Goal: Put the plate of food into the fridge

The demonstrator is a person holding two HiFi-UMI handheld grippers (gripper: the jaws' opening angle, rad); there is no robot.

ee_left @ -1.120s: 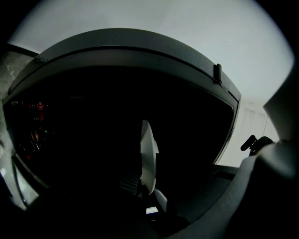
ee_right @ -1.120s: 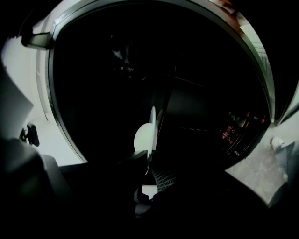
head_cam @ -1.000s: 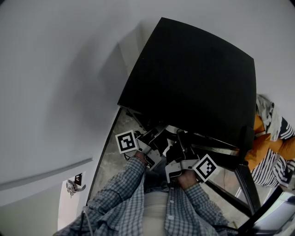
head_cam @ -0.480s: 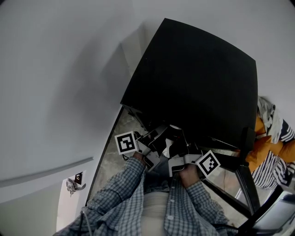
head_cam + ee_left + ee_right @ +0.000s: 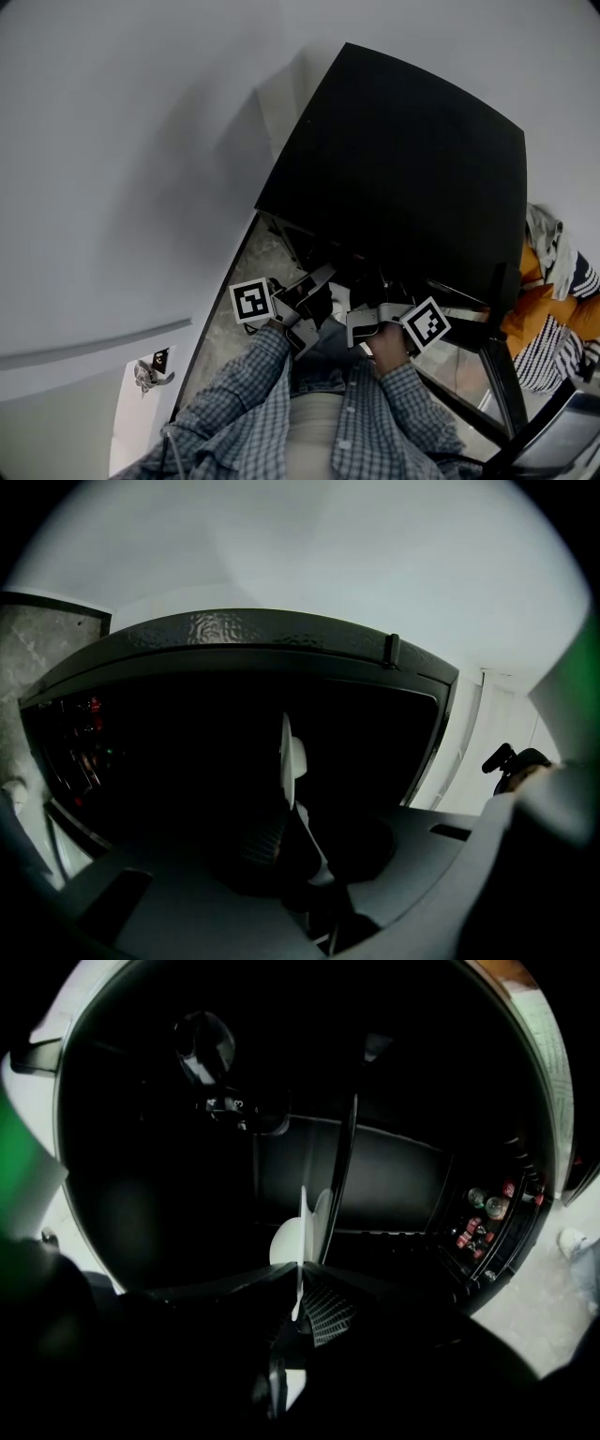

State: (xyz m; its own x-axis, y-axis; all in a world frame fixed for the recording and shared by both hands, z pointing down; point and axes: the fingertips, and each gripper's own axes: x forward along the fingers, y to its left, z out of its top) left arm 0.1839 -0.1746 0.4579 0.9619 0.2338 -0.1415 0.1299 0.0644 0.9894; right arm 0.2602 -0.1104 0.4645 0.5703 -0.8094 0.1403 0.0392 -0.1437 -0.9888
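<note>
From above, the black fridge stands against the white wall, and both grippers reach under its front edge. My left gripper and right gripper each pinch one rim of a white plate. That plate appears edge-on in the left gripper view, clamped by the left gripper. In the right gripper view the plate stands edge-on with pale food on it, and the right gripper is shut on its rim. The dark fridge interior lies right behind it. The fridge top hides most of the plate in the head view.
A door shelf with small bottles and cans sits at the right of the opening. Orange and striped cloth lies at the right beside a black frame. Speckled stone floor runs along the wall.
Both grippers have moved forward with the plate, so more of it now sits under the fridge's top edge. The left marker cube has dropped slightly lower in the head view.
</note>
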